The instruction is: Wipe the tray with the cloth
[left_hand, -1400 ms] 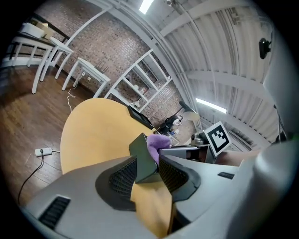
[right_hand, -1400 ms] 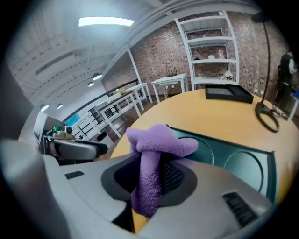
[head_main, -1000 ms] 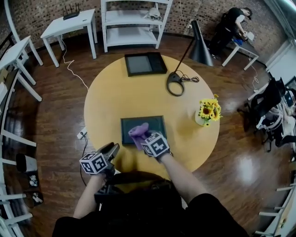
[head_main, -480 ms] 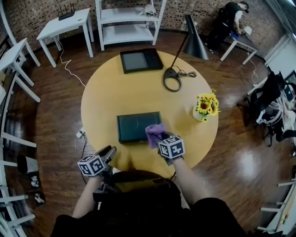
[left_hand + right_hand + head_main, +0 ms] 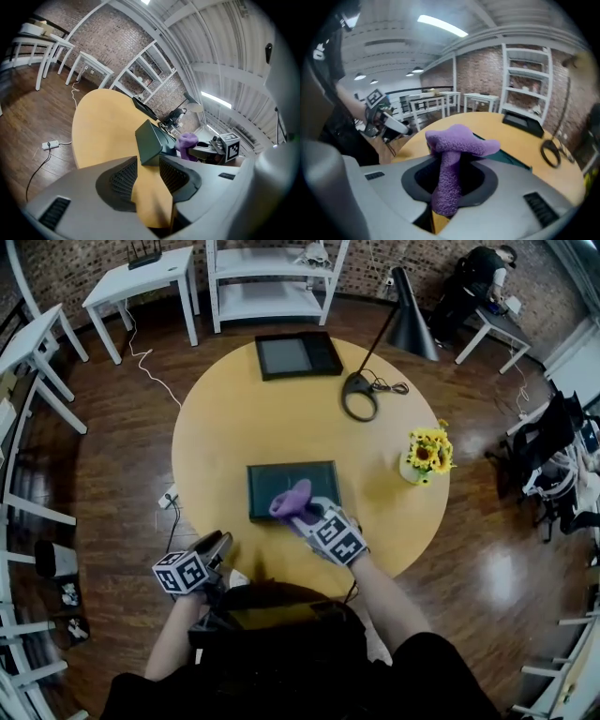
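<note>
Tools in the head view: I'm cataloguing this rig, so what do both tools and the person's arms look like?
The left tool and right tool have smooth grey plastic bodies with black ribbed pads inside the jaws. Each carries a cube faced with black-and-white square markers. The person's top is black, with short sleeves.

On the round wooden table [image 5: 225, 437], the dark rectangular tray [image 5: 281, 479] lies towards the near edge, with the purple fleecy cloth [image 5: 292, 497] over its near right part. A second dark tray [image 5: 298, 354] sits at the far edge. The black lamp base [image 5: 361, 395] is right of it, and the yellow flower bunch [image 5: 427, 454] stands at the right edge.
</note>
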The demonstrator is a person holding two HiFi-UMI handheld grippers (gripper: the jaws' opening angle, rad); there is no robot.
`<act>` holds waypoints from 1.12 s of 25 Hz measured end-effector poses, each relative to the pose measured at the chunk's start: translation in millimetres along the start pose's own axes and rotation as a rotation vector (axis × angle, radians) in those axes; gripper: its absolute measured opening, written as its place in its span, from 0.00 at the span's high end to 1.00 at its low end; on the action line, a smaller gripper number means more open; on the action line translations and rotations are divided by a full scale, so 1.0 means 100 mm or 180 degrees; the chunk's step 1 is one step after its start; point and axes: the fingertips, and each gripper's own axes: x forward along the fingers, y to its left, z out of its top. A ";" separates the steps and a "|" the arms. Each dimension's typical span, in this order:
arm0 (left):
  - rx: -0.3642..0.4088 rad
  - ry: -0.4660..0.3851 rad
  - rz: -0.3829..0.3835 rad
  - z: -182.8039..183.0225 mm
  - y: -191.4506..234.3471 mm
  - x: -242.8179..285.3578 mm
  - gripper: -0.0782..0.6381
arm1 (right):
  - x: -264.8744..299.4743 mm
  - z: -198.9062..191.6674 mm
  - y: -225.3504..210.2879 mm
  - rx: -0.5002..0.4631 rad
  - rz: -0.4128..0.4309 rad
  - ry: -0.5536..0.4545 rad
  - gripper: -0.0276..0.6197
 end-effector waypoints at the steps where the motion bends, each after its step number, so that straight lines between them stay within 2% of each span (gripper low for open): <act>1: -0.0010 -0.0021 0.0031 0.01 0.04 -0.03 0.69 | 0.06 0.11 0.15 -0.0356 0.0121 0.0005 0.82; 3: -0.0046 -0.0092 0.0098 0.05 0.11 -0.09 0.69 | 0.21 0.29 0.43 -0.1074 0.0307 0.0093 0.82; 5: -0.0086 -0.0188 0.0165 0.11 0.17 -0.16 0.69 | 0.40 0.38 0.62 -0.1620 0.0439 0.0256 0.82; 7: -0.0106 -0.0276 0.0219 0.14 0.18 -0.21 0.69 | 0.58 0.36 0.70 -0.1949 0.0511 0.0434 0.82; 10: -0.0100 -0.0377 0.0270 0.16 0.11 -0.27 0.69 | 0.66 0.25 0.72 -0.2222 0.0560 0.0580 0.82; 14: -0.0110 -0.0422 0.0323 0.11 0.09 -0.36 0.69 | 0.60 0.07 0.62 -0.2118 0.0594 0.0564 0.82; 20: -0.0080 -0.0294 0.0257 0.02 -0.03 -0.21 0.69 | 0.38 -0.11 0.35 -0.1820 0.0614 0.0682 0.82; 28: -0.0004 -0.0118 0.0032 0.04 -0.24 0.09 0.69 | 0.06 -0.39 0.01 -0.1487 0.0310 0.0786 0.82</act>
